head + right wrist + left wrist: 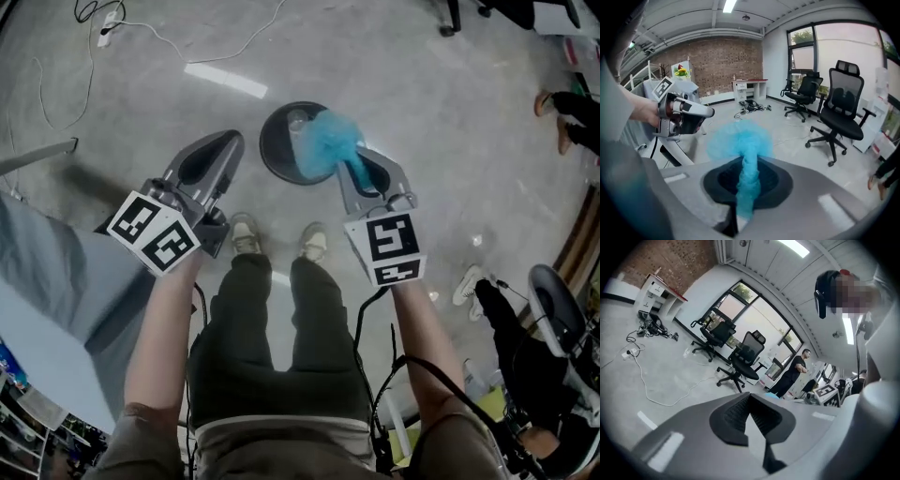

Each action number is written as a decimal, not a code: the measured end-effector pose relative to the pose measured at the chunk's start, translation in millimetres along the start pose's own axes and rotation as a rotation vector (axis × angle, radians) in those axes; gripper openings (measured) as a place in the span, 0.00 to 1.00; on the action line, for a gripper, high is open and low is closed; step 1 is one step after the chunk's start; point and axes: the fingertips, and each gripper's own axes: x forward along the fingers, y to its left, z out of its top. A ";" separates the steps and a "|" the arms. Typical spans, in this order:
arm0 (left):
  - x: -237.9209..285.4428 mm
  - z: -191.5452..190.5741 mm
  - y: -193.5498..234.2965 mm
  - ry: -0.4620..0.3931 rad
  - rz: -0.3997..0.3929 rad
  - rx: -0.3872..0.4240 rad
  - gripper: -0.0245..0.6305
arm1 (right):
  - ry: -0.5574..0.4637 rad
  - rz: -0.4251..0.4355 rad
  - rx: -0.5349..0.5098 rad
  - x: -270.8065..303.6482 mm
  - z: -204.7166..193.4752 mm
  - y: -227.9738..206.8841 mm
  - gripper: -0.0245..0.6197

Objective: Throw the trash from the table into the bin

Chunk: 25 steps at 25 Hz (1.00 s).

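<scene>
A fluffy blue mesh cap [328,142] is the trash; my right gripper [361,173] is shut on its twisted tail. In the head view the cap hangs above a round dark bin [277,141] on the floor in front of my feet. The right gripper view shows the cap [740,140] puffing out past the closed jaws of the right gripper [745,187]. My left gripper [220,150] hangs to the left of the bin, shut, with nothing in it. Its jaws meet in the left gripper view [752,416], where a sliver of blue [772,397] shows beyond them.
A grey-blue table [47,281] is at my left. White cables [141,33] run across the concrete floor. Black office chairs [839,108] stand near the windows. Another person [792,371] stands further off, and someone's feet [553,112] are at the right.
</scene>
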 end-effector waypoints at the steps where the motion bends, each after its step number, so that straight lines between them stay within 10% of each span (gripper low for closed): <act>1: 5.5 -20.8 11.6 0.016 0.006 0.005 0.04 | 0.018 0.006 0.006 14.6 -19.4 0.9 0.08; 14: 43.1 -241.9 127.8 0.245 0.030 0.003 0.04 | 0.187 0.076 0.089 149.4 -207.1 24.1 0.08; 25: 39.3 -308.8 130.6 0.334 0.009 -0.039 0.04 | 0.288 0.048 0.139 186.9 -262.1 38.3 0.21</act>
